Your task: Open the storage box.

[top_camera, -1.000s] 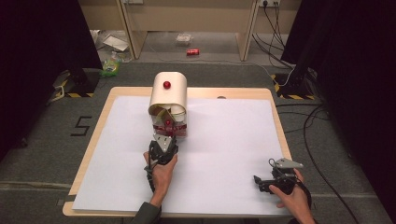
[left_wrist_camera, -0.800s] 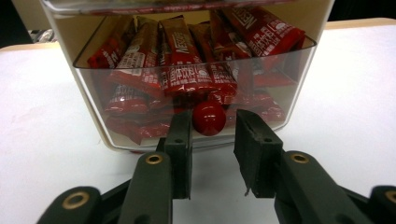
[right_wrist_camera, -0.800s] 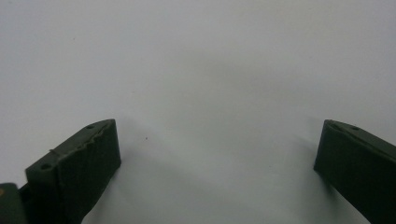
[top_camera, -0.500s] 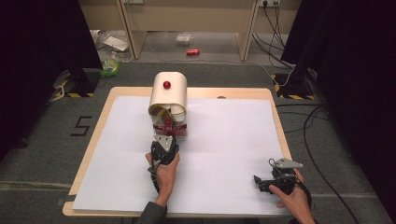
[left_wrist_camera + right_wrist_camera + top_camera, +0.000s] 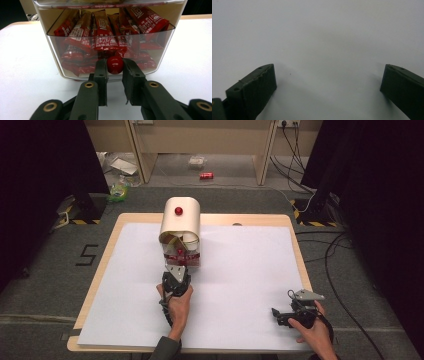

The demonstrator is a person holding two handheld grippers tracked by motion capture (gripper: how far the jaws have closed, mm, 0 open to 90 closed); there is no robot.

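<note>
Left gripper view: the left gripper is seen with its two black jaws drawn in narrow on either side of a small red knob, which sits on the front of a clear drawer. The jaws have just been closing, with the knob between them. The left pad appears to meet the knob, while on the right side it cannot be told whether contact is made or a sliver of gap remains. Red sachets are seen packed inside the drawer, behind its transparent front.

From the high view, the drawer is found at the foot of a cream dispenser box, which stands on the white sheet near the middle of the table's far edge, with a second red knob on its top. The left gripper is held straight in front of the drawer.

The right gripper is rested near the table's near right corner, well apart from the box. In the right gripper view its jaws are spread wide over the bare white sheet, and nothing is gripped between them.
</note>
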